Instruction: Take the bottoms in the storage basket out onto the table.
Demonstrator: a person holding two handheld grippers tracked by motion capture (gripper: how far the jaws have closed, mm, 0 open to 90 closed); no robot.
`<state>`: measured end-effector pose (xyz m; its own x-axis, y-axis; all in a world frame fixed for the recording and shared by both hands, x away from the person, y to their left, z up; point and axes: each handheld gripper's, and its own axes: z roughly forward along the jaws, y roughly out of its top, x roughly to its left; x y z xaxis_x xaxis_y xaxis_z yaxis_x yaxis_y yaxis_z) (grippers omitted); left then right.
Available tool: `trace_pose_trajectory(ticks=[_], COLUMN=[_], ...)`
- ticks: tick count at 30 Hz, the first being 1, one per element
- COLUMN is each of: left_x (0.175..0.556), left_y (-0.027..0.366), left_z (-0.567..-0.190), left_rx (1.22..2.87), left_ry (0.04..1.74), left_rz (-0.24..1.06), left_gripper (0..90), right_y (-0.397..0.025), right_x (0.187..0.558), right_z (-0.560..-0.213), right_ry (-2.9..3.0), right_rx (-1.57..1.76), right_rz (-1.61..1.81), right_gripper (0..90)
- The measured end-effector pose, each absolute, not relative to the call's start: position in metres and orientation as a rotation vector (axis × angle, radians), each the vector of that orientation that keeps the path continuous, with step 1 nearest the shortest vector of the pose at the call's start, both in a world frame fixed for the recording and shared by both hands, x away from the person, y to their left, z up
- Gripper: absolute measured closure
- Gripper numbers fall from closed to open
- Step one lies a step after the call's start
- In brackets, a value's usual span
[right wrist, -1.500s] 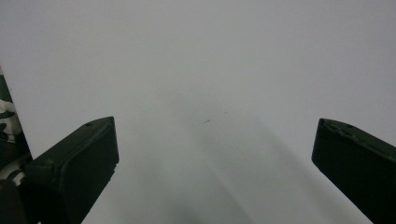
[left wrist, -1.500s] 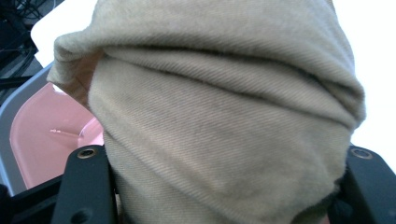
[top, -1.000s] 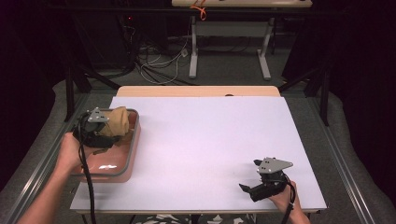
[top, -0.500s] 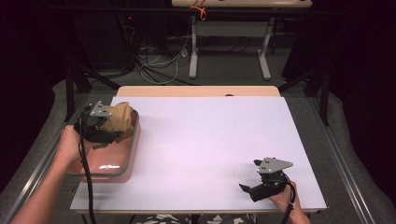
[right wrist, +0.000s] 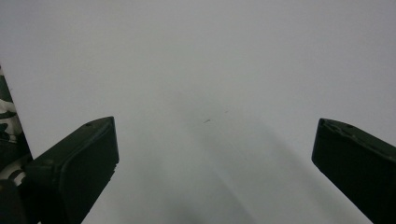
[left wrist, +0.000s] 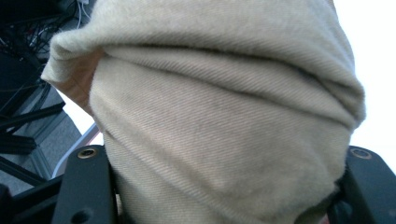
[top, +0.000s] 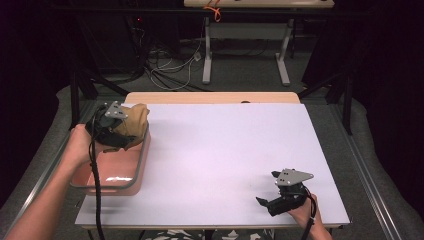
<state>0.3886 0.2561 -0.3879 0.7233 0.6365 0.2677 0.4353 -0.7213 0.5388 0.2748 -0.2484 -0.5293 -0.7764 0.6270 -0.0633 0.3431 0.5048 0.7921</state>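
From the high view, the left claw (top: pixel 125 127) is gripping a bundled tan cloth (top: pixel 134 122) above the far end of a pink tray (top: pixel 142 162), which is sitting at the left edge of the tabletop (top: pixel 215 160); whether the cloth is touching the tray is hard to tell from here. The left gripper view is bringing out what the high view is too far away to show: the ribbed, fuzzy weave of the cloth (left wrist: pixel 224 116), bunched in thick folds and bulging between the two black jaws, which are clamping it from either side. The right claw (top: pixel 270 202) is resting near the front right corner of the tabletop, well apart from the tray, and the right gripper view is showing its jaws standing wide apart with nothing but bare white surface (right wrist: pixel 210 84) between them, plus a strip of camouflage fabric (right wrist: pixel 7 116) at the left edge. The tabletop is lying white and plain, with a wooden strip (top: pixel 210 97) running along its far edge. Beyond it, the dark room is holding tangled cables (top: pixel 170 70) on a grey floor and the legs of another table (top: pixel 207 55).
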Motion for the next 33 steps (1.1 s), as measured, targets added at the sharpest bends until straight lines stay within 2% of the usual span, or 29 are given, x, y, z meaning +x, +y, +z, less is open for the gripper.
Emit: trace_pose_trajectory(ticks=[11, 33], left_x=[0.391, 0.399], left_y=[0.227, 0.166], left_z=[-0.383, -0.400], left_rx=[2.516, 2.569], left_ry=[0.719, 0.545], left_rz=[0.592, 0.502], left_gripper=[34.8, 34.8], right_y=[-0.248, -0.248], right_x=[0.275, 0.275], right_z=[-0.530, -0.530], right_ry=[2.417, 2.417], right_rx=[0.812, 0.816], right_rz=[1.151, 1.145], right_gripper=[0.0, 0.0])
